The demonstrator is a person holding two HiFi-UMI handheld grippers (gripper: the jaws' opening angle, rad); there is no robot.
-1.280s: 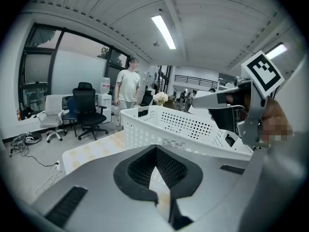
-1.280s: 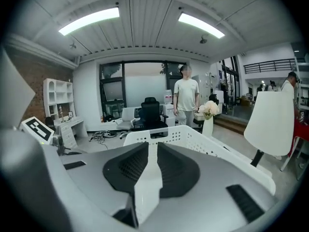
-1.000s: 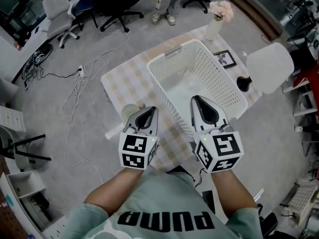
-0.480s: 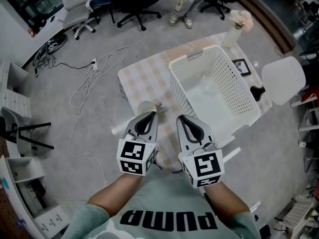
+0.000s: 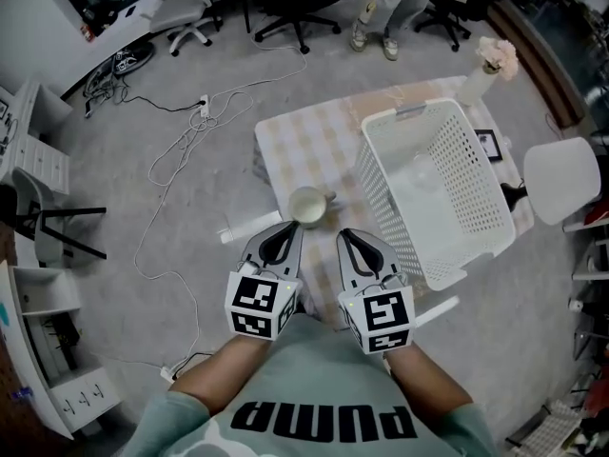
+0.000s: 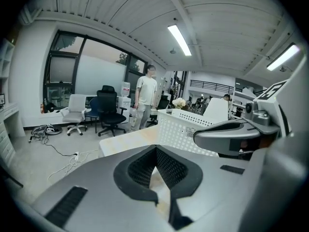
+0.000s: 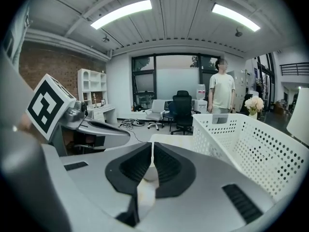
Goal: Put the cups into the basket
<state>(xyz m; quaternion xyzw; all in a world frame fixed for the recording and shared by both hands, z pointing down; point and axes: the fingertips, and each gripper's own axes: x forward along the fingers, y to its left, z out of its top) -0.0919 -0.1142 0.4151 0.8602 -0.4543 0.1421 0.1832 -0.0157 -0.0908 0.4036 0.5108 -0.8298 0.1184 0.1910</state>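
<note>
A pale cup [image 5: 307, 206] with a small handle stands on the checked table [image 5: 295, 146], left of the white perforated basket [image 5: 464, 165]. My left gripper [image 5: 290, 227] is shut and empty, its tip just short of the cup on the near side. My right gripper [image 5: 345, 233] is also shut and empty, beside the left one, between the cup and the basket's near corner. In the left gripper view the jaws [image 6: 155, 150] meet, with the basket [image 6: 181, 129] ahead to the right. The right gripper [image 7: 151, 148] view shows the basket [image 7: 251, 144] on its right. Something pale lies blurred inside the basket.
A vase of flowers [image 5: 487, 65] and a small picture frame [image 5: 488, 144] stand on the table beyond the basket. A white chair [image 5: 561, 179] is at the right. Cables [image 5: 186, 146] trail over the floor at the left. A person [image 5: 381, 12] stands past the table.
Both grippers have drawn back toward the table's near edge. The right one has moved left, off the basket, to beside the left one. The cup now shows whole ahead of them.
</note>
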